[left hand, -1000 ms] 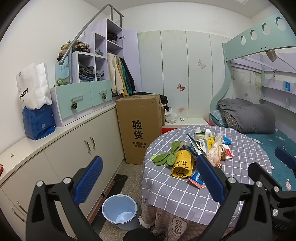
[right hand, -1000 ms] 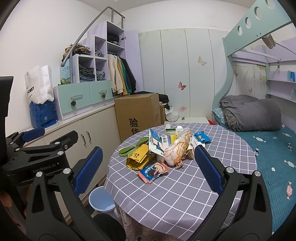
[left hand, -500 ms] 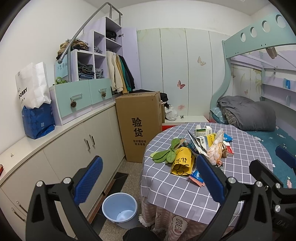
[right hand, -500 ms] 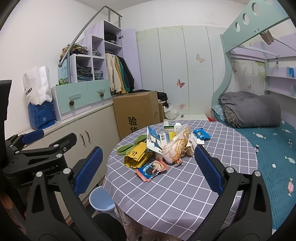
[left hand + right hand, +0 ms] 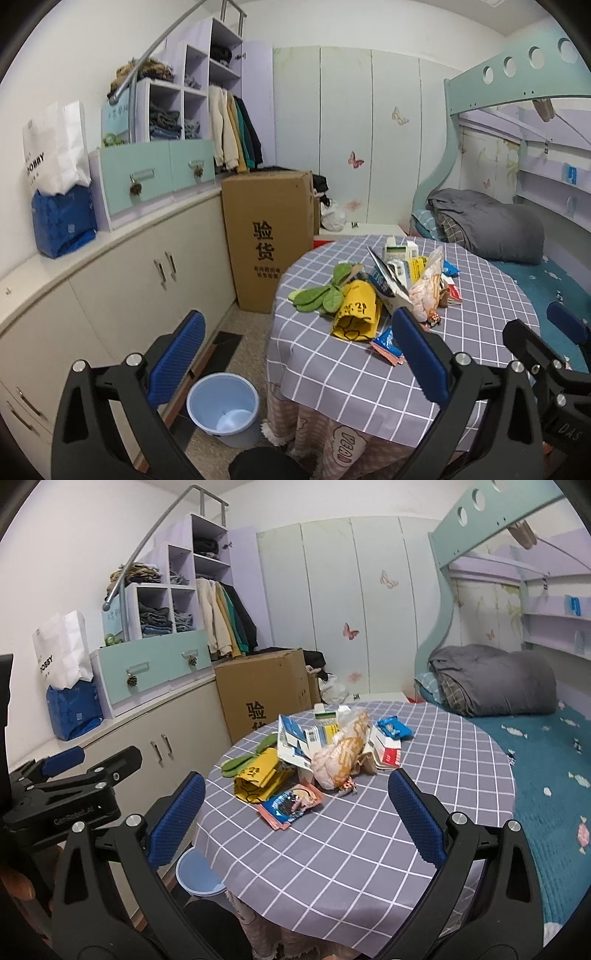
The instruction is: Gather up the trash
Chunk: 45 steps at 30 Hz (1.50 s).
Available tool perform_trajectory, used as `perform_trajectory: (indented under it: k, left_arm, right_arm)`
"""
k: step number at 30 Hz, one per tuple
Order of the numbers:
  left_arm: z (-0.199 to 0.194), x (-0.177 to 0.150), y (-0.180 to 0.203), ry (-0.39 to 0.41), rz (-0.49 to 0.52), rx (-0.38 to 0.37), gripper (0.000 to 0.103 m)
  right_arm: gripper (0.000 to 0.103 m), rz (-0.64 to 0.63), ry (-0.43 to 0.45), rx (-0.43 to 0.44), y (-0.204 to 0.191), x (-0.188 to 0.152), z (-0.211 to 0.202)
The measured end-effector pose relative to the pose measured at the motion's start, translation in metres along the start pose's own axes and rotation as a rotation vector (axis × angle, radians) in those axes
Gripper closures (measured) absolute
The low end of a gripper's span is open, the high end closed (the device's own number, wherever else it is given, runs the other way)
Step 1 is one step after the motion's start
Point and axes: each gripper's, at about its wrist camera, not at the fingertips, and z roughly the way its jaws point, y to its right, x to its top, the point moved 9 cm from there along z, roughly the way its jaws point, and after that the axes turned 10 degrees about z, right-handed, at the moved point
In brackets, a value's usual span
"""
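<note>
Both grippers (image 5: 295, 354) (image 5: 293, 819) edge closer w/ fingers spread, empty; risk: pile (image 5: 325, 753) scatters, misses bin (image 5: 222, 403).

A tall cardboard box (image 5: 271, 240) is standing at twelve o'clock from the floor's middle — a grey quilt (image 5: 487, 225) is lying bundled at three o'clock, and a white paper bag (image 5: 55, 147) is leaning over a blue package (image 5: 64, 225) at nine.
</note>
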Motion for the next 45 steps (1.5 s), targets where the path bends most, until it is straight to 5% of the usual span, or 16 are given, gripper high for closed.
perform_trajectory:
  k: [18,24,32,37,45]
  left_arm:
    - [0.101,-0.036,0.033,-0.215,0.127,-0.078,0.005]
    - [0.141,-0.043,0.042,-0.265,0.161,-0.140,0.032]
    - [0.180,-0.045,0.064,-0.260,0.201,-0.200,0.050]
    - [0.190,-0.049,0.070,-0.272,0.191,-0.239,0.099]
    - [0.150,-0.042,0.048,-0.172,0.025,-0.278,0.101]
  right_arm:
    - [0.006,0.137,-0.196,-0.084,0.047,-0.030,0.076]
    - [0.006,0.175,-0.280,-0.122,0.051,-0.044,0.113]
    - [0.006,0.251,-0.354,-0.143,0.057,-0.053,0.147]
    - [0.006,0.302,-0.388,-0.137,0.059,-0.057,0.164]
    - [0.006,0.276,-0.419,-0.127,0.040,-0.059,0.179]
